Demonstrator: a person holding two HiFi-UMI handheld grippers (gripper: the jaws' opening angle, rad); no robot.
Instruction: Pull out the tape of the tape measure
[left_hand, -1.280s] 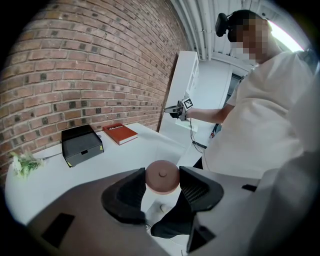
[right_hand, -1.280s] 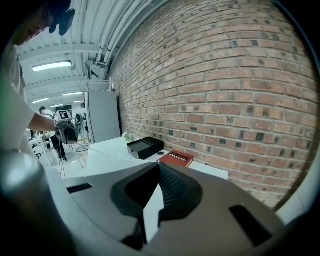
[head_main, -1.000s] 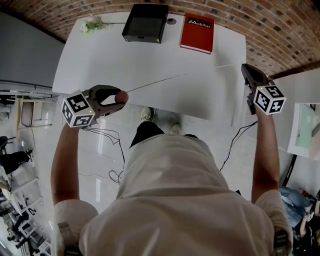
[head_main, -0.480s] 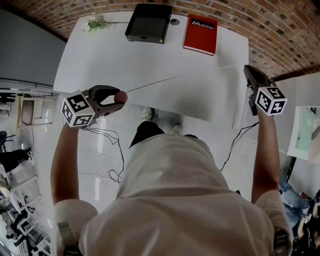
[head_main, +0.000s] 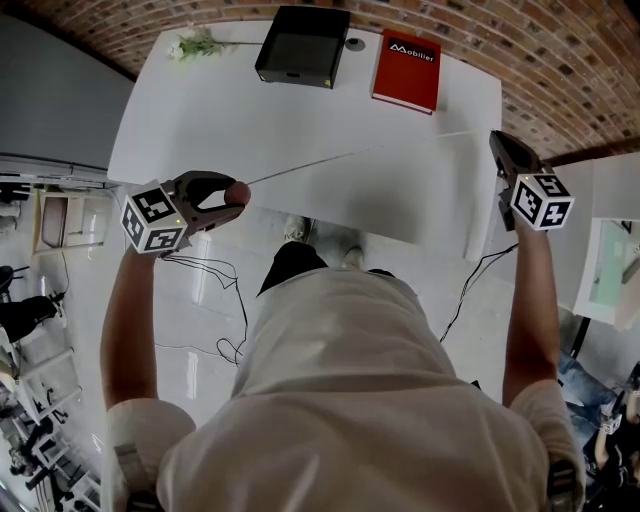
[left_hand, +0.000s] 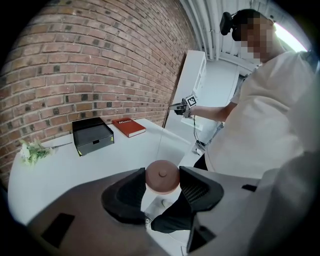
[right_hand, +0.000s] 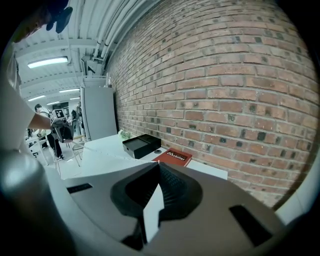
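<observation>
TAUT LINE: A person stretches a tape measure (left_hand: 162, 176) above a white surface (head_main: 200, 110). The left gripper (head_main: 235, 193), at 9 o'clock in the head view, clamps the small round reddish-brown case between its fingers (left_hand: 200, 190). The right gripper (head_main: 497, 145), at 3 o'clock, has its fingers (right_hand: 175, 187) pressed together on the end of the pale tape (head_main: 320, 163). The case looks light, hard and smooth, and likely to twist or slip if squeezed off-centre. The thin tape looks springy and may kink or snap back if released, so its tip is best pinched flat. A black tray (head_main: 302, 45), a red book (head_main: 406, 70) and a sprig of flowers (head_main: 195, 46) lie at 12 o'clock, well apart from the tape's line, which nothing appears to block.
</observation>
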